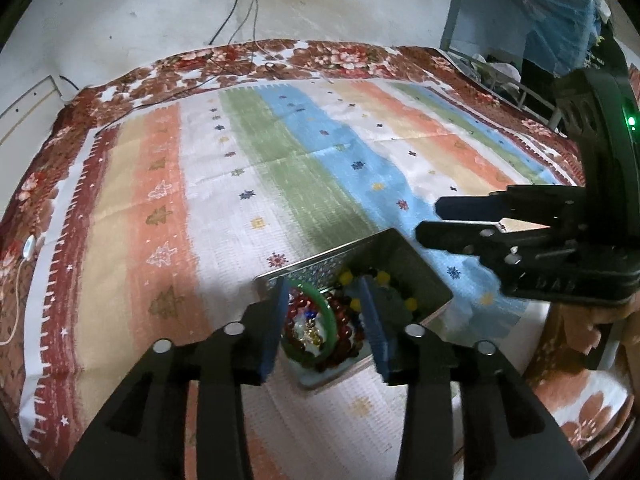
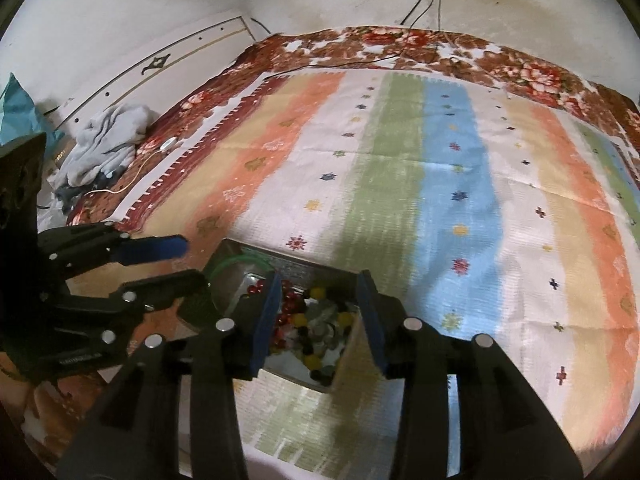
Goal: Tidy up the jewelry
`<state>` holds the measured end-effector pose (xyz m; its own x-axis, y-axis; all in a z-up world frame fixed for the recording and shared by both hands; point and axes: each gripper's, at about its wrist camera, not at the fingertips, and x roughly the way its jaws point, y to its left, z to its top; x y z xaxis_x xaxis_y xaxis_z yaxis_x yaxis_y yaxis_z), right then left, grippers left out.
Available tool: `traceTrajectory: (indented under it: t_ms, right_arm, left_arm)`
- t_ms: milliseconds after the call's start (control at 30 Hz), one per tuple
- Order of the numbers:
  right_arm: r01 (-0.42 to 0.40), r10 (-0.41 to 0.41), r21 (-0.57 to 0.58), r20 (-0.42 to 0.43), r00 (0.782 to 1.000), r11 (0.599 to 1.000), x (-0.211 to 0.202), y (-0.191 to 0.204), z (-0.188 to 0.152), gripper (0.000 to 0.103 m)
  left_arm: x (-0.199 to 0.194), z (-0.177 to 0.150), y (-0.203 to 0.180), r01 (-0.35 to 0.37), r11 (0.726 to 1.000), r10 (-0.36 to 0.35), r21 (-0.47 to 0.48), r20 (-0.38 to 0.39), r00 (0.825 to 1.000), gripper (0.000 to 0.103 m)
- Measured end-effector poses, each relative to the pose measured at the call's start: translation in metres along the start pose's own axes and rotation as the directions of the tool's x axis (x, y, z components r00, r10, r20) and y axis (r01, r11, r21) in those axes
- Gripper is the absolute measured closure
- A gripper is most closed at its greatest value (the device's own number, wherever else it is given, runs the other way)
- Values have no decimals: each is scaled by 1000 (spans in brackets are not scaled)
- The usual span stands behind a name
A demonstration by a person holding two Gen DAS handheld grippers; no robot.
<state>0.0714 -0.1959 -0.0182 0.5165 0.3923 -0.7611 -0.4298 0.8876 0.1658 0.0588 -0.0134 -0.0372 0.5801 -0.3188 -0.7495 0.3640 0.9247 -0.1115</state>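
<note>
Two grippers hang over one box (image 1: 416,276) full of beads. Both are open and hold nothing. The left gripper (image 1: 326,320) has a green bangle (image 1: 326,300) right between its fingers, likely to grab it. The right gripper (image 2: 318,316) waits over loose beads (image 2: 316,320).

Both fisheye views are dim and soft, with a cool cast, straight lines bowing toward dark vignetted corners, the striped cloth (image 2: 400,168) mildly smeared by motion blur, soft shadows pooling around the box (image 1: 400,256), and a green indicator light (image 1: 631,121) glaring at the right edge.
</note>
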Motion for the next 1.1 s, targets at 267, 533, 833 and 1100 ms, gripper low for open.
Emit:
traceTrajectory:
  t_ms: [267,533,833,1100]
  right_arm:
    - [4,-3,-28,50,999,1000,-16,2,-12,39]
    - [-9,13,-47,99,995,999,-29,7,-22,9]
    - [-14,17,-30,97,995,999,-29,4,-26,7]
    - [-15,17,-31,85,996,999,-27,3,-25,7]
  left_arm:
    - [-15,-9,-1,-8,1000,8,9,47,999,18]
    - [-24,-10,-3,-95,995,94,10,110,990,6]
    - [-24,-9,2,-100,995,101,-19,93,991,6]
    - [-26,-10,1,-91,996,93,-20,99,991,6]
